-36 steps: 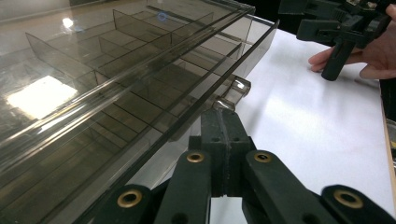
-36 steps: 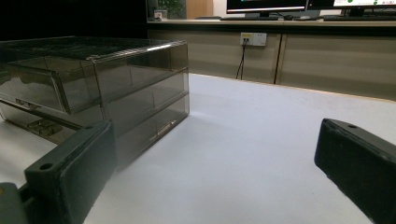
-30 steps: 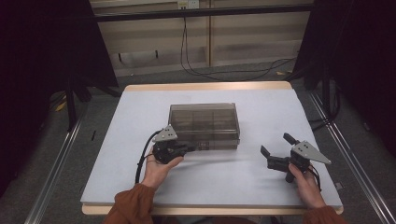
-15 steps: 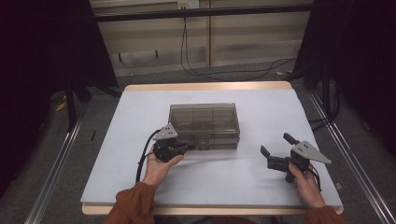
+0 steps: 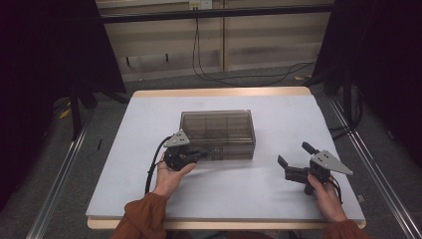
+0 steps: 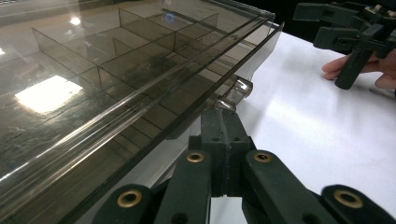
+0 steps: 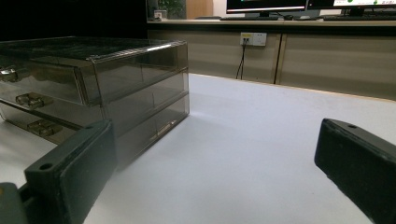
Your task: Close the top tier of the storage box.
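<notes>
Nothing's really moved in the last second. Our left gripper (image 6: 223, 140) stays clamped on a drawer handle (image 6: 232, 93) of the drawer box (image 5: 217, 133) mid-table; right gripper (image 5: 293, 160) waits wide open. We'd guess a pull's coming.

The left claw (image 5: 201, 155) has crept a little toward the smoked plastic drawer box (image 5: 218, 133), its jaws now pressed together at a clear drawer handle (image 6: 232, 94). Whether they actually pinch it is hard to tell.
</notes>
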Demonstrator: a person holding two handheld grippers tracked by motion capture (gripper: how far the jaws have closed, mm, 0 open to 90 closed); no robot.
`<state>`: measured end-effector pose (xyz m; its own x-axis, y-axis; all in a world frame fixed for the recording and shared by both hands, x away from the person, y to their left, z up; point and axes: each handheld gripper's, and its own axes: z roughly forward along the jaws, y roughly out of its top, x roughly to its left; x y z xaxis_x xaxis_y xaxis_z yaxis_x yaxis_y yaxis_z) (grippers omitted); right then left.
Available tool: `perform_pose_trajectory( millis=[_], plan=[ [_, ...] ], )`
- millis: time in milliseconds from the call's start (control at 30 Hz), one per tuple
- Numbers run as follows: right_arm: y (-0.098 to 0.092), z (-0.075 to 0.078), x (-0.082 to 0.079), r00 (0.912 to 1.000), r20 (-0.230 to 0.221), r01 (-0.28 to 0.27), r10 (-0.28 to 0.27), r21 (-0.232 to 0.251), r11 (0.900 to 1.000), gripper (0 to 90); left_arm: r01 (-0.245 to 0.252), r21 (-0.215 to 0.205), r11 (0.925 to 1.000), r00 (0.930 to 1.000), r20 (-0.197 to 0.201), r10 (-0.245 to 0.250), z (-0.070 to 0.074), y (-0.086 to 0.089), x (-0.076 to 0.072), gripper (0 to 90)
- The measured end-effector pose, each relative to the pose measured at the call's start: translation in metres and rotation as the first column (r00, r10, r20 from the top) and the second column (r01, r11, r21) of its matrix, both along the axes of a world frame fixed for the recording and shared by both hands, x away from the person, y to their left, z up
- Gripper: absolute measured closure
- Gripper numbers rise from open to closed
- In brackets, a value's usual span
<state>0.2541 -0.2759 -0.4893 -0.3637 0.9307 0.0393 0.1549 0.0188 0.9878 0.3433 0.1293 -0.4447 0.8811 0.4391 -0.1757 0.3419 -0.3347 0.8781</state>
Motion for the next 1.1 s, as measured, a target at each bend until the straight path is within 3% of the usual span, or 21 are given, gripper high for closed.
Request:
perform_pose_trajectory(
  millis=[1100],
  plan=[
    [-0.0001,0.0000,0.0000,1.0000,0.000,0.000,0.000,0.001,1.000,0.0,-0.056,0.017,0.9983,0.9983,0.017,0.056,-0.0015,-0.0039,0.0051,90.0]
  ],
)
